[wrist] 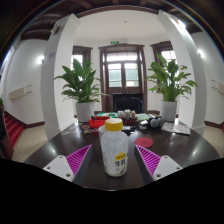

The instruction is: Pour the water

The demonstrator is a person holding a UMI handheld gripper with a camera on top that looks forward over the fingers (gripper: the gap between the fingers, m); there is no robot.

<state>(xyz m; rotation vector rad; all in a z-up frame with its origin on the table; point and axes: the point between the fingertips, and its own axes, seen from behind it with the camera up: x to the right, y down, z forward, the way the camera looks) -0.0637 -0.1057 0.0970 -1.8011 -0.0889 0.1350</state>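
A white plastic bottle (114,150) with a yellow cap and a yellow-marked label stands upright on the dark round table (60,148). It sits between the two fingers of my gripper (113,162), just ahead of their base. The magenta pads (78,158) flank it on both sides with a small gap at each side, so the gripper is open and neither pad presses on the bottle. No cup or glass for the water can be made out for certain among the items beyond.
Beyond the bottle, at the table's far side, lie a red item (97,123) and several dark tea things (150,121). Two large potted plants (83,92) (168,88) flank a glazed door (124,74). A red seat (12,130) is at the left.
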